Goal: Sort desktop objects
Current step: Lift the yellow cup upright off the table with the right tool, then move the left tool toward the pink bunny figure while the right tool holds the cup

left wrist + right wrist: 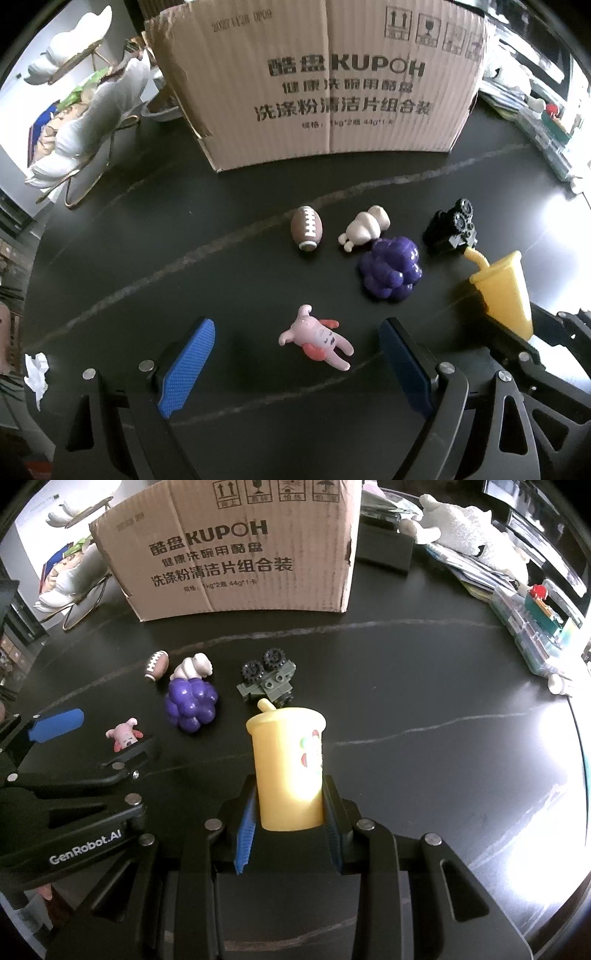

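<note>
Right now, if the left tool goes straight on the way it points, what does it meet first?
Most likely the pink toy animal, lying on the table between the open left tool's fingers; depth is hard to judge.

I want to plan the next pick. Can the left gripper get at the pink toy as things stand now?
Probably yes. The left gripper has its jaws wide open, and the pink toy lies on the table between them. Nothing stands in the way.
</note>
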`<state>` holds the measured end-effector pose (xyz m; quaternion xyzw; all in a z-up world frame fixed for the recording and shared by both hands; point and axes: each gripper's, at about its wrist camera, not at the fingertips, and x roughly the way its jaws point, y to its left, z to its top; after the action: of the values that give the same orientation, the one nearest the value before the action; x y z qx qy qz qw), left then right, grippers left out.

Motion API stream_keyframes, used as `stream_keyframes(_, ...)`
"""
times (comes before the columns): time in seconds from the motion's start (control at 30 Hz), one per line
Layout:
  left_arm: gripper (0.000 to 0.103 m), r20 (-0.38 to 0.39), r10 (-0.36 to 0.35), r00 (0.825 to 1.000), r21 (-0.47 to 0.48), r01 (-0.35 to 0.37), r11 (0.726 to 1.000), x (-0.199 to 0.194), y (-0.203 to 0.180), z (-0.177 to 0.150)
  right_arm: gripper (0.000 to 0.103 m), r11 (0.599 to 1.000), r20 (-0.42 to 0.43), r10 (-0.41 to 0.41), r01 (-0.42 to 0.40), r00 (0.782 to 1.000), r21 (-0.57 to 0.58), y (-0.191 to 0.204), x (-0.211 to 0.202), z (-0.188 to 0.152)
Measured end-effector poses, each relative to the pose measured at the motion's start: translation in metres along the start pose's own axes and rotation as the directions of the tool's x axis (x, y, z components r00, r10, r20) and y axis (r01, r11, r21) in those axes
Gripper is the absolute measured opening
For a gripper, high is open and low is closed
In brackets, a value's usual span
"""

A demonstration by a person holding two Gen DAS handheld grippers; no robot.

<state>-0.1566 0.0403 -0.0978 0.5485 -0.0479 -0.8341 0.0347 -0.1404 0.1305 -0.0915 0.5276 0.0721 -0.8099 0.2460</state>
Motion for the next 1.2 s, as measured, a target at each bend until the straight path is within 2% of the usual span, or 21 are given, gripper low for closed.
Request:
stream_keyframes(0.4,0.091,-0.006,-0.017,1.000,-0.002,0.017,1.000,0.012,0.001,0.000,0.030,1.000,0.002,0.006,-0.006,1.000,-0.012,-0.005,0.003,0.003)
stream_keyframes(0.53,0.103,-0.025,-0.021,0.999,-0.037,0.020,0.999,0.018,0.008,0.000,0.030,1.000,0.002,0.012,-0.012,1.000,-0.011,-0.007,0.003,0.002)
stream_keyframes(0.63,0.103,-0.052,-0.056,0.997,-0.073,0.052,0.996,0.021,0.013,0.001,0.030,1.000,0.002,0.015,-0.015,1.000,-0.011,-0.007,0.003,0.004)
stream_keyframes(0.73,0.103,-0.053,-0.079,0.996,-0.049,0.076,0.996,0.021,0.012,0.002,0.030,1.000,0.005,0.014,-0.014,1.000,0.001,-0.005,0.001,0.000)
stream_keyframes(1.2,0.102,-0.025,-0.101,0.995,-0.038,0.100,0.994,0.009,0.002,-0.007,0.030,1.000,0.006,0.014,-0.014,1.000,0.017,-0.005,-0.002,-0.003)
